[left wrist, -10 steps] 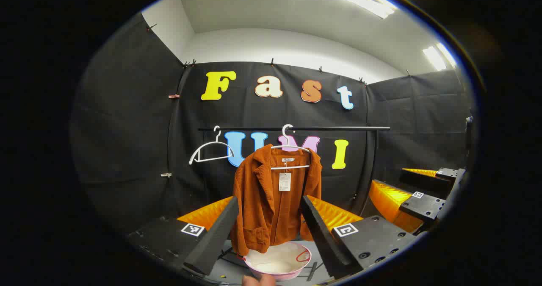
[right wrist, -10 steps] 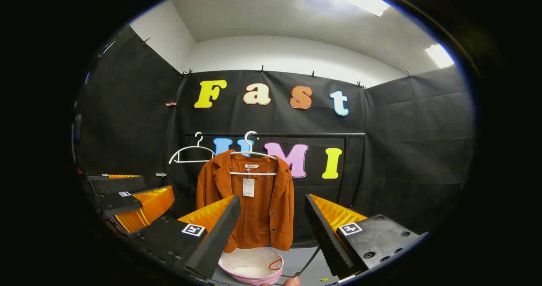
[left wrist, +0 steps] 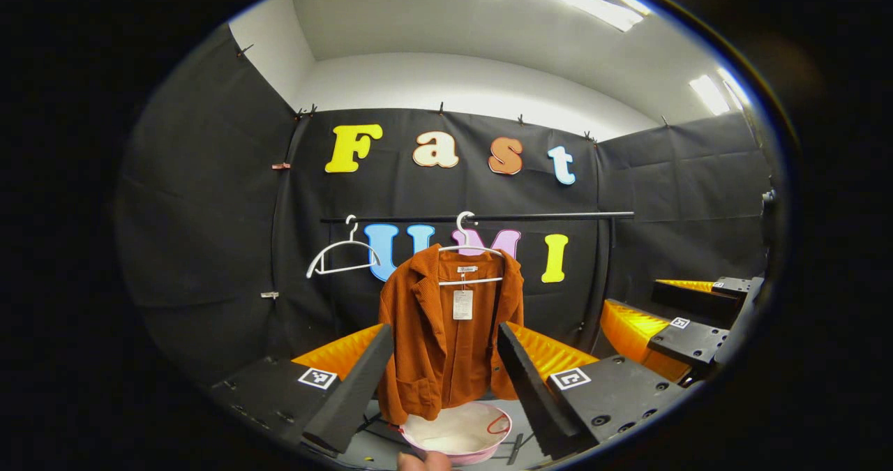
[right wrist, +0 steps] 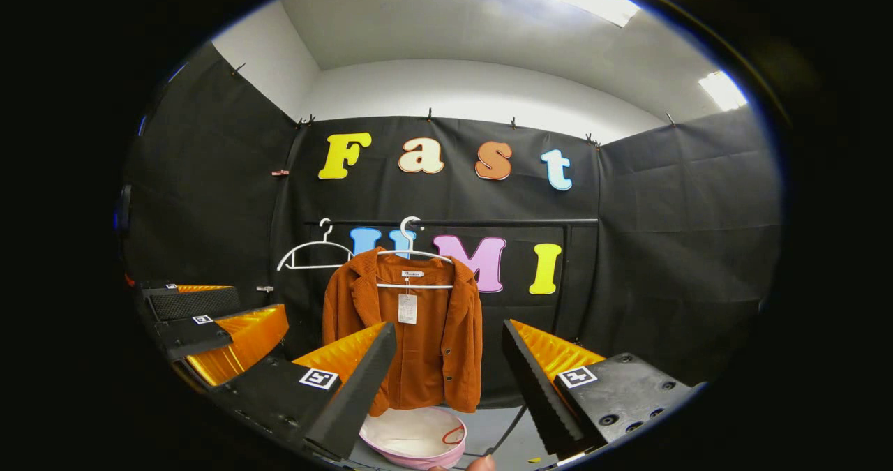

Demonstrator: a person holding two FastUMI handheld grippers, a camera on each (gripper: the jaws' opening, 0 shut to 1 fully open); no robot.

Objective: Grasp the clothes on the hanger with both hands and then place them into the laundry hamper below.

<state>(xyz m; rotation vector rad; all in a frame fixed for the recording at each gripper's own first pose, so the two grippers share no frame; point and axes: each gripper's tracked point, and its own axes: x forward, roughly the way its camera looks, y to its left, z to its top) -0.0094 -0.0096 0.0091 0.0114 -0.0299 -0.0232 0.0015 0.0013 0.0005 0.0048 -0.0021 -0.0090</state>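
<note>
A rust-orange corduroy jacket (left wrist: 446,338) (right wrist: 411,335) with a paper tag hangs on a white hanger (left wrist: 469,248) (right wrist: 413,251) from a black rail (left wrist: 530,215). Right under it on the floor stands a round pink hamper (left wrist: 457,432) (right wrist: 415,437) with a white lining. My left gripper (left wrist: 441,387) stands open, well short of the jacket, which shows between its fingers. My right gripper (right wrist: 446,387) is open too, with the jacket's right half between its fingers, still far off. In the left gripper view the right gripper (left wrist: 687,321) shows at the right edge; in the right gripper view the left gripper (right wrist: 209,324) shows at the left.
An empty white hanger (left wrist: 342,256) (right wrist: 314,253) hangs on the rail left of the jacket. The rail's upright post (left wrist: 605,275) stands at the right. Black cloth walls close the booth on three sides. A cable (right wrist: 506,425) lies on the grey floor beside the hamper.
The left gripper's view has shifted slightly: the jacket and rail sit a little lower and further left, and look a bit smaller. The right gripper's view is almost the same.
</note>
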